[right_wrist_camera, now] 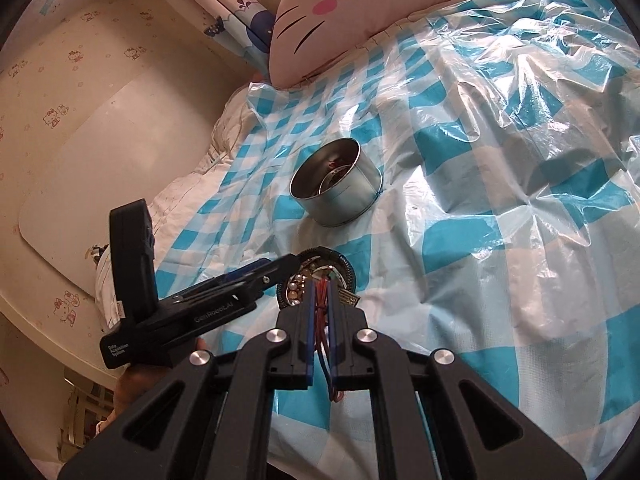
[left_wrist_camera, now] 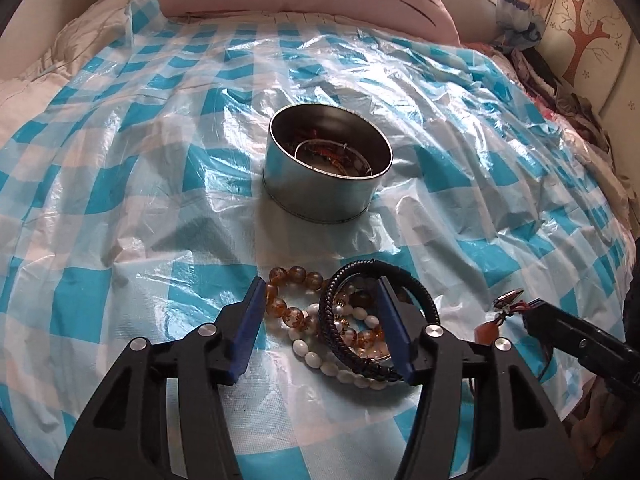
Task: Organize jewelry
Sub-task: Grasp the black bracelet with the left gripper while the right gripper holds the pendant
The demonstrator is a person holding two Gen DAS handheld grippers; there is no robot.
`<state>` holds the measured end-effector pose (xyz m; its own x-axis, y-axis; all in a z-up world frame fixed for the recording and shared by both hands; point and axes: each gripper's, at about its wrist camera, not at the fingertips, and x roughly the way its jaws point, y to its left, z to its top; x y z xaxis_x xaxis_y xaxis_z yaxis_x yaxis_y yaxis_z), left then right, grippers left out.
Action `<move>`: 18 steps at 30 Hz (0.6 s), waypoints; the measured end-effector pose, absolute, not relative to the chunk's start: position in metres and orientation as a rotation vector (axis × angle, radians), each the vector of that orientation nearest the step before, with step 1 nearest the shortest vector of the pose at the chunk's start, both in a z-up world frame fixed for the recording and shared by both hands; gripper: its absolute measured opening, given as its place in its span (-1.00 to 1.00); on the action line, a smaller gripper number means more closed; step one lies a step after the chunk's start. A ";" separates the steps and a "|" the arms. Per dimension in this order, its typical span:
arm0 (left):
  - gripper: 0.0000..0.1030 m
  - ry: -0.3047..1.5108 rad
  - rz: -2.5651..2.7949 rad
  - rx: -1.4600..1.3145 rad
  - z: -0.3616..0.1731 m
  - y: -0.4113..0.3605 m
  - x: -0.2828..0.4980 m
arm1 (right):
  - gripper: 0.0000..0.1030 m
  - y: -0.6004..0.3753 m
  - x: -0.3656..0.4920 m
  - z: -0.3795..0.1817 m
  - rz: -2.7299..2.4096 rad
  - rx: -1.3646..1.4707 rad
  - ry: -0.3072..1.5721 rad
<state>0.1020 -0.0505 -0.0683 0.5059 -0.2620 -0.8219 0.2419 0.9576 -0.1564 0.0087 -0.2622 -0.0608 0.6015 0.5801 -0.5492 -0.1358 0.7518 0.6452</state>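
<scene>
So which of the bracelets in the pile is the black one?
The braided cord bracelet, looped over the amber bead and white bead strands.

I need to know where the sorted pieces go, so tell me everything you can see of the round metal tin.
The round metal tin is a low, lidless cylinder of dull silvery metal with a thin rim and a side seam. It stands upright on the blue-checked plastic sheet, beyond the bracelet pile. Inside lie a thin bangle and reddish pieces. No tongs touch it.

Black hand-held gripper (left_wrist_camera: 322,328) frames, blue pads (left_wrist_camera: 251,320) (silver screws).
</scene>
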 end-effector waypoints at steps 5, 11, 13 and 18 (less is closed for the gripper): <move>-0.77 1.011 -0.324 -0.013 -0.071 -0.053 0.103 | -0.88 -0.264 0.012 -0.065 0.445 0.607 0.843; -0.84 0.897 -0.362 -0.051 -0.047 -0.048 0.087 | -0.88 -0.266 0.011 -0.064 0.427 0.628 0.831; -0.84 0.839 -0.390 -0.124 -0.035 -0.036 0.079 | -0.88 -0.272 0.010 -0.064 0.428 0.684 0.807; -0.84 0.753 -0.336 -0.218 -0.018 -0.012 0.060 | -0.88 -0.280 0.000 -0.055 0.467 0.787 0.696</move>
<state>0.0599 -0.0118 -0.0182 0.6803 -0.3739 -0.6304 0.2193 0.9245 -0.3116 -0.0003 -0.2803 -0.0548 0.6857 0.6154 -0.3886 -0.1252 0.6257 0.7699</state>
